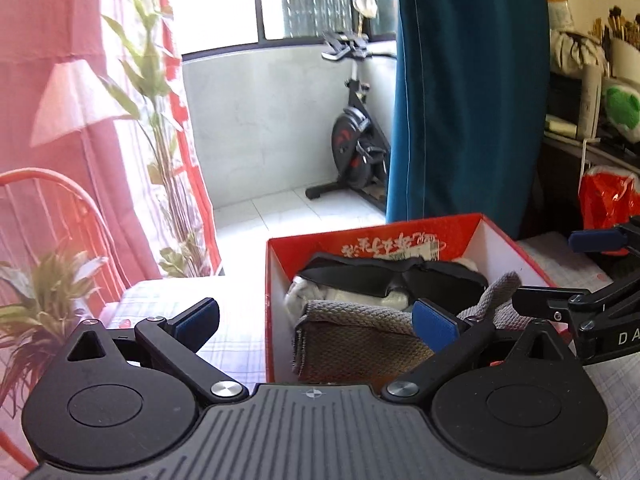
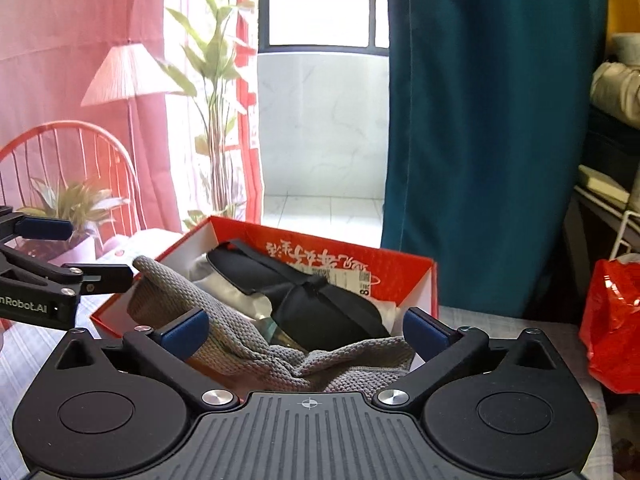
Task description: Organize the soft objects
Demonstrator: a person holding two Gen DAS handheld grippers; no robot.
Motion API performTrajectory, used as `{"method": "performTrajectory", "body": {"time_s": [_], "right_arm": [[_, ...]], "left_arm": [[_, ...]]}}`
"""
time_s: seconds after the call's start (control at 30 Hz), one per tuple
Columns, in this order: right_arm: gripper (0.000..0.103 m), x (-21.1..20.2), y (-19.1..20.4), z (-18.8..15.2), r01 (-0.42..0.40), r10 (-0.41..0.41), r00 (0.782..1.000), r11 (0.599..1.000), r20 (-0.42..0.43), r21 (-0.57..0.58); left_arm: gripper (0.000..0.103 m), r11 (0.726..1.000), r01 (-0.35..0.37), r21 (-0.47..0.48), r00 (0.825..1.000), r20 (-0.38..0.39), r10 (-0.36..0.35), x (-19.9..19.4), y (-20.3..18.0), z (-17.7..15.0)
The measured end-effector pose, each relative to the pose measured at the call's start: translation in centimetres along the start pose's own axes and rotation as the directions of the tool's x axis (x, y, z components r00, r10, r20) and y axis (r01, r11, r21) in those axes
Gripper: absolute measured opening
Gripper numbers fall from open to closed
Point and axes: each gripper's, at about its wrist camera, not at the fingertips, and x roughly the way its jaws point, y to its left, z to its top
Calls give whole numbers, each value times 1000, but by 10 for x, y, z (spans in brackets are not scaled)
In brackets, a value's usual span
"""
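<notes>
A red cardboard box (image 1: 276, 280) (image 2: 416, 280) with white inner walls stands on the checked tablecloth. Inside it lie a grey knitted cloth (image 1: 352, 332) (image 2: 168, 292), a black eye mask (image 1: 400, 280) (image 2: 320, 300) and a white soft item (image 1: 320, 294) (image 2: 224, 284). The grey cloth drapes over the box's near rim. My left gripper (image 1: 318, 322) (image 2: 76, 252) hovers at the box's near left, wide open and holding nothing. My right gripper (image 2: 305, 333) (image 1: 560, 270) hovers at the near right, also wide open, with the cloth below its fingers and apart from them.
A red plastic bag (image 1: 608, 200) (image 2: 616, 320) sits right of the box. A teal curtain (image 1: 468, 100) hangs behind. A potted plant (image 1: 40, 300) and a red wire chair (image 2: 80, 152) stand at the left. An exercise bike (image 1: 356, 140) is on the balcony.
</notes>
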Motion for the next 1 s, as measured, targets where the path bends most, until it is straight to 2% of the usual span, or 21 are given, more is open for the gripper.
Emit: {"method": "performTrajectory", "body": {"time_s": [0.07, 0.13, 0.23, 0.37, 0.63, 0.83, 1.0], "right_arm": [[103, -10, 3, 0, 2, -2, 1000, 1000, 11, -3], [103, -21, 7, 0, 0, 0, 1000, 1000, 26, -4], [103, -38, 13, 1, -1, 1, 998, 1000, 58, -1], [103, -68, 20, 4, 6, -7, 995, 1000, 104, 9], [103, -143, 31, 19, 70, -75, 979, 997, 188, 36], [103, -195, 33, 26, 49, -67, 970, 995, 233, 81], [103, -229, 44, 22, 82, -91, 956, 996, 278, 45]], "left_arm": [[103, 1000, 11, -29, 1000, -1, -11, -10, 3, 1], [103, 998, 9, -57, 999, -35, -11, -17, 5, 3], [103, 998, 6, -65, 999, -50, -9, -32, 4, 4], [103, 998, -61, -13, 998, 17, 61, -67, -5, 6], [103, 998, -52, -27, 990, 132, 55, -141, -8, 21], [103, 997, -77, -31, 975, 207, 82, -188, -13, 23], [103, 997, -79, 1, 973, 219, 77, -210, -23, 21]]}}
